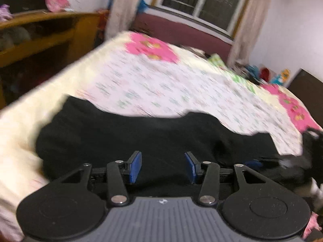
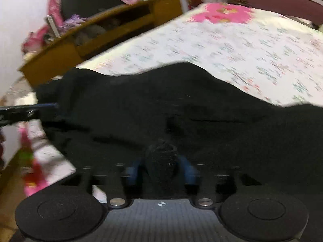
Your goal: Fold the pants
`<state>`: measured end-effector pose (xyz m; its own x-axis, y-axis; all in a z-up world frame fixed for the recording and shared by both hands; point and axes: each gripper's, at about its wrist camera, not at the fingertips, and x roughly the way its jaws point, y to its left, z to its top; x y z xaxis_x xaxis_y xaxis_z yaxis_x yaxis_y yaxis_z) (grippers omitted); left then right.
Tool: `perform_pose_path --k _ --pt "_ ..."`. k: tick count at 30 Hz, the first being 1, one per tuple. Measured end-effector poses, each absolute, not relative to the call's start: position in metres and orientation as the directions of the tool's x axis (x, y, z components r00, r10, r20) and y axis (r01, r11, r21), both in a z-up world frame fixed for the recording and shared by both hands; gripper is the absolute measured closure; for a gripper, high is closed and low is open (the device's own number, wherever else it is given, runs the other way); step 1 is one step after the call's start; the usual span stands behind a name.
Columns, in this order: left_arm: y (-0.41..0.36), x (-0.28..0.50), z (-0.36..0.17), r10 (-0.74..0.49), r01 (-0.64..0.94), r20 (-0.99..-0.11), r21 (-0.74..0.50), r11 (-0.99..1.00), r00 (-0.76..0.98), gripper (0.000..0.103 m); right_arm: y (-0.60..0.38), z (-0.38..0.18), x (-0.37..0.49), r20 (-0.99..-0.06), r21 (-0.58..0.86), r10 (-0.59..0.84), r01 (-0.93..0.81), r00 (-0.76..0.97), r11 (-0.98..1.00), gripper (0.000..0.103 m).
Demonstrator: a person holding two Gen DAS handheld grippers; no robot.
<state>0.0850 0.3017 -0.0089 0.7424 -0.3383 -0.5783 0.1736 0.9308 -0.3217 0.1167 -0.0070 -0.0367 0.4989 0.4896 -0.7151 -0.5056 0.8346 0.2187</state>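
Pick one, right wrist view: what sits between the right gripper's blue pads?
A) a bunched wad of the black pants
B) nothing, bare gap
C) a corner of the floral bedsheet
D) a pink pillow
A: a dark bunch of the black pants fabric rises between the blue pads of the right gripper; the floral bedsheet lies well beyond it.

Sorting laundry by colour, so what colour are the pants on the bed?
Black pants, shown best in the left wrist view.
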Motion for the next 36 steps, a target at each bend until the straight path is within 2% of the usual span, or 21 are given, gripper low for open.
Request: perform_pose_path --k 1,2,7,10,11,13,16,18,19,20,23,27,30,34,36 --pt "0.313 0.086 -0.006 -0.310 0.140 -0.576 -0.320 0.937 0.757 0.044 -0.004 -0.032 0.112 -0.712 0.196 0.487 -0.524 0.505 0.829 0.042" --pt "0.323 0.086 -0.005 -0.275 0.102 -0.571 -0.316 0.943 0.773 0.042 -0.002 -0.029 0.108 -0.705 0.185 0.493 -0.538 0.510 0.822 0.042" --pt "0.358 0.081 -0.010 -0.151 -0.049 -0.552 -0.329 0.943 0.820 0.042 0.018 -0.020 0.102 -0.673 0.194 0.545 -0.593 0.499 0.782 0.042" --pt "0.362 0.070 -0.007 -0.113 -0.072 -0.511 -0.328 0.942 0.852 0.041 0.025 -0.023 0.103 -0.677 0.209 0.558 -0.601 0.480 0.772 0.041" --pt "0.363 0.067 -0.007 -0.100 -0.083 -0.501 -0.331 0.940 0.860 0.037 0.025 -0.025 0.109 -0.683 0.211 0.557 -0.602 0.473 0.770 0.041" --pt "0.366 0.070 -0.014 -0.096 -0.113 -0.522 -0.354 0.928 0.847 0.031 0.026 -0.025 0.110 -0.686 0.210 0.555 -0.602 0.471 0.770 0.041" --pt "0.366 0.074 -0.027 -0.020 -0.180 -0.551 -0.307 0.935 0.835 0.031 0.024 -0.025 0.106 -0.683 0.226 0.559 -0.592 0.469 0.773 0.040" --pt "0.370 0.075 -0.034 -0.020 -0.206 -0.553 -0.344 0.916 0.833 0.029 0.023 -0.022 0.104 -0.679 0.226 0.564 -0.596 0.470 0.770 0.038" --pt "0.373 0.076 -0.038 -0.043 -0.210 -0.557 -0.383 0.900 0.830 0.022 0.022 -0.022 0.102 -0.678 0.224 0.564 -0.598 0.472 0.770 0.037" --pt "0.373 0.075 -0.040 -0.047 -0.216 -0.555 -0.397 0.892 0.830 0.021 0.021 -0.024 0.101 -0.679 0.223 0.564 -0.599 0.470 0.769 0.037" --pt "0.374 0.067 -0.045 0.018 -0.271 -0.564 -0.368 0.889 0.826 0.021 0.018 -0.024 0.101 -0.682 0.231 0.561 -0.590 0.468 0.773 0.037" --pt "0.385 0.052 -0.044 0.009 -0.288 -0.514 -0.465 0.837 0.857 0.021 0.016 -0.024 0.101 -0.672 0.239 0.571 -0.591 0.472 0.770 0.037" --pt "0.379 0.062 -0.052 -0.017 -0.283 -0.570 -0.433 0.856 0.822 0.020 0.016 -0.028 0.102 -0.678 0.248 0.569 -0.584 0.466 0.773 0.036" --pt "0.365 0.063 -0.051 -0.032 -0.252 -0.539 -0.446 0.859 0.842 0.018 0.016 -0.027 0.101 -0.673 0.253 0.573 -0.583 0.467 0.772 0.036" --pt "0.355 0.065 -0.049 -0.038 -0.223 -0.542 -0.409 0.885 0.840 0.018 0.017 -0.027 0.101 -0.676 0.257 0.574 -0.582 0.462 0.771 0.036"
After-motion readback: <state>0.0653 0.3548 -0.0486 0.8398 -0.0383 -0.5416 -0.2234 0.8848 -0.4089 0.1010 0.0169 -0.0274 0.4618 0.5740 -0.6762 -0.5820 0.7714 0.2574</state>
